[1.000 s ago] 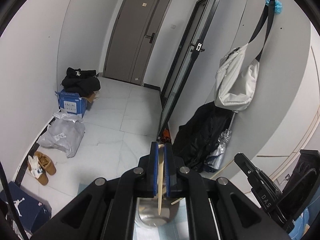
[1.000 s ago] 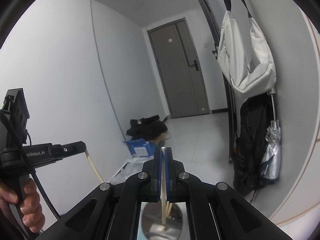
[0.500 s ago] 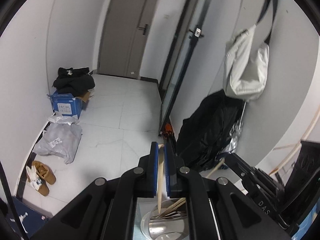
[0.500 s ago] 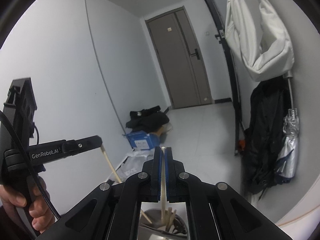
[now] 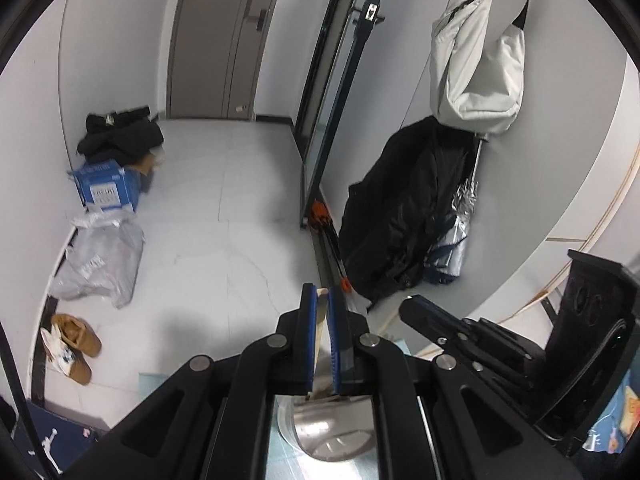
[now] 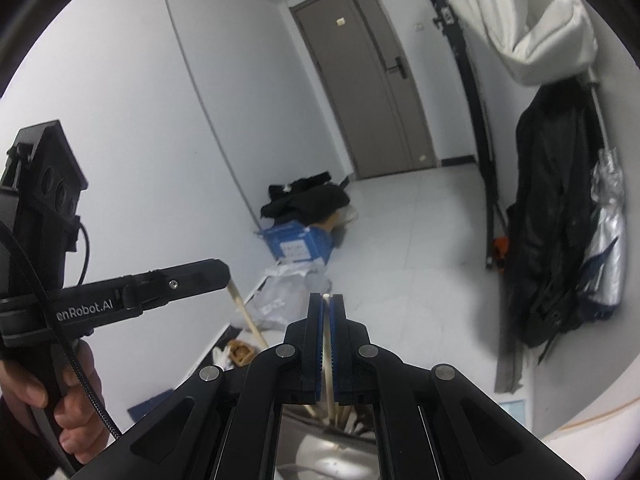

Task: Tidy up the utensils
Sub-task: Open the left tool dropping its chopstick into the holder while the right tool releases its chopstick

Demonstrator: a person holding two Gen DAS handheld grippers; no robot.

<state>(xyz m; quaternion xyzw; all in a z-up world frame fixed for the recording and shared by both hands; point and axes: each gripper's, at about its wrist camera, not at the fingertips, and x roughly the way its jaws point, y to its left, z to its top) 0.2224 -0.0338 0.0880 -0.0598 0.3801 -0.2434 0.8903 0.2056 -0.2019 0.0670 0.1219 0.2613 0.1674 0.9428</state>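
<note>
My left gripper (image 5: 322, 300) is shut on a pale wooden utensil (image 5: 319, 332) that slants down into a shiny steel holder (image 5: 332, 428) right below it. My right gripper (image 6: 326, 302) is shut on a thin wooden chopstick (image 6: 328, 364) that reaches down into the same steel holder (image 6: 320, 452), where other wooden utensils stand. The left gripper (image 6: 224, 276) also shows in the right wrist view at left, its wooden utensil (image 6: 246, 316) hanging from its tip. The right gripper's finger (image 5: 440, 320) shows in the left wrist view.
A pale blue mat (image 5: 148, 384) lies under the holder. Beyond it is a tiled floor with a blue box (image 5: 106, 190), a grey bag (image 5: 100, 256), brown shoes (image 5: 76, 340). A black coat (image 5: 400, 208), umbrella (image 5: 460, 216) and white bag (image 5: 476, 60) hang at right.
Both grippers have tilted and dropped toward the steel holder, still shut on their wooden pieces. The floor fills more of both views than a second ago.
</note>
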